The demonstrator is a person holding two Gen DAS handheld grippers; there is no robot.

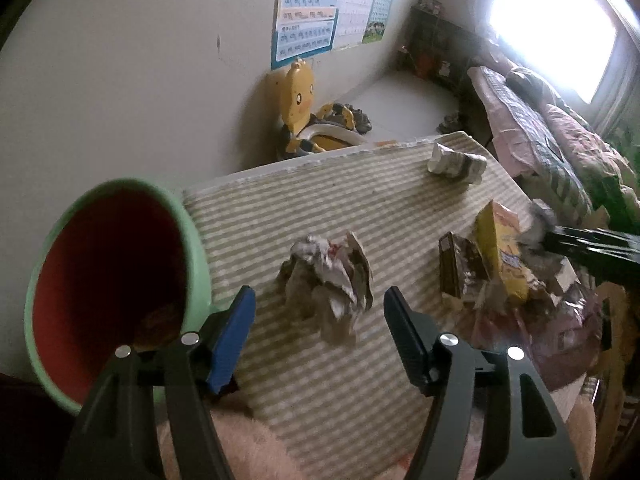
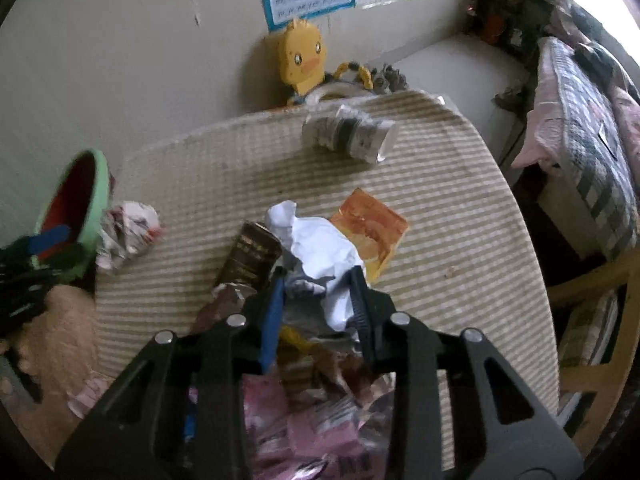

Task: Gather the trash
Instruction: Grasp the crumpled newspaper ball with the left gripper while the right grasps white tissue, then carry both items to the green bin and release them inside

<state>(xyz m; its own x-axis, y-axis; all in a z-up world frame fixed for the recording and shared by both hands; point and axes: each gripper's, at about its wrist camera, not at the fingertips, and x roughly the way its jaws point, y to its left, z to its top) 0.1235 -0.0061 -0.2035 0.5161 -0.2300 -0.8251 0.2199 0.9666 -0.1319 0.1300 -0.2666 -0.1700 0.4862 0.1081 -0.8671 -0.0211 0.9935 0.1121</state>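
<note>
Right claw (image 2: 318, 296) is clamped on a crumpled white paper (image 2: 316, 246), which bulges out ahead of its tips; the paper's lower part is lost between the fingers. Just left of the tips stands a dark carton (image 2: 250, 254) whose print is too blurred to read. Just right and ahead lies a flattened orange-yellow box (image 2: 370, 226), partly under the paper, its label also unreadable. Below the fingers a pink wrapper heap (image 2: 308, 420) is mostly hidden by the claw's frame. Far ahead, near the table (image 2: 460, 200) edge, lies a grey crumpled bundle (image 2: 348, 132).

Left claw (image 1: 320, 314) hangs with its jaws apart, gripping nothing, a paper wad (image 1: 330, 276) lying on the striped cloth just ahead between the tips. To its left a green bin (image 1: 108, 280) with a red inside is tilted toward the camera; its base is cut off behind the fingers and something brown sits deep inside, unclear. Posters (image 1: 308, 20) on the far wall carry rows of characters too small to read.
</note>
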